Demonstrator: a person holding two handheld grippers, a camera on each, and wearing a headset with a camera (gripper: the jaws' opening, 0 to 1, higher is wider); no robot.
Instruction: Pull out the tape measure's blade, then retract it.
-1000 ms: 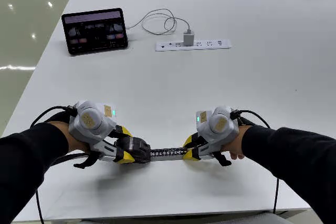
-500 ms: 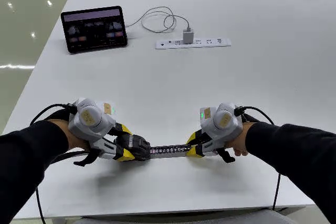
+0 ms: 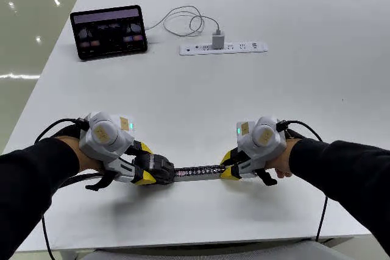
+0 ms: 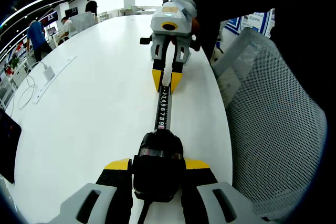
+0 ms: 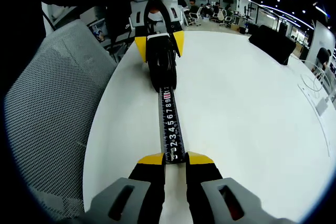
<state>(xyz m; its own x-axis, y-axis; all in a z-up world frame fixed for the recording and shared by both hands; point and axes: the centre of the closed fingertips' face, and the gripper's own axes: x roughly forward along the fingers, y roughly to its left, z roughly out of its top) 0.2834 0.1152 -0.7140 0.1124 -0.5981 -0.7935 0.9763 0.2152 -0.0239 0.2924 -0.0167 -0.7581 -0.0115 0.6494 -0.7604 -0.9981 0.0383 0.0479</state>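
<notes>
Left gripper point(image 3: 149, 166) faces right gripper point(image 3: 226, 167) across blade point(image 3: 198, 170)

right gripper point(image 3: 226, 170) farther right, blade point(image 3: 198, 170) longer

Clad in black long sleeves point(image 3: 30, 181). Pale grey, rounded housings on left gripper point(image 3: 149, 164) and right gripper point(image 3: 224, 165), each marked with tan sticker point(image 3: 125, 124) and green light point(image 3: 131, 128). Black fingers point(image 5: 150, 159) tipped yellow. Black cables point(image 3: 52, 131) at both wrists.
</notes>
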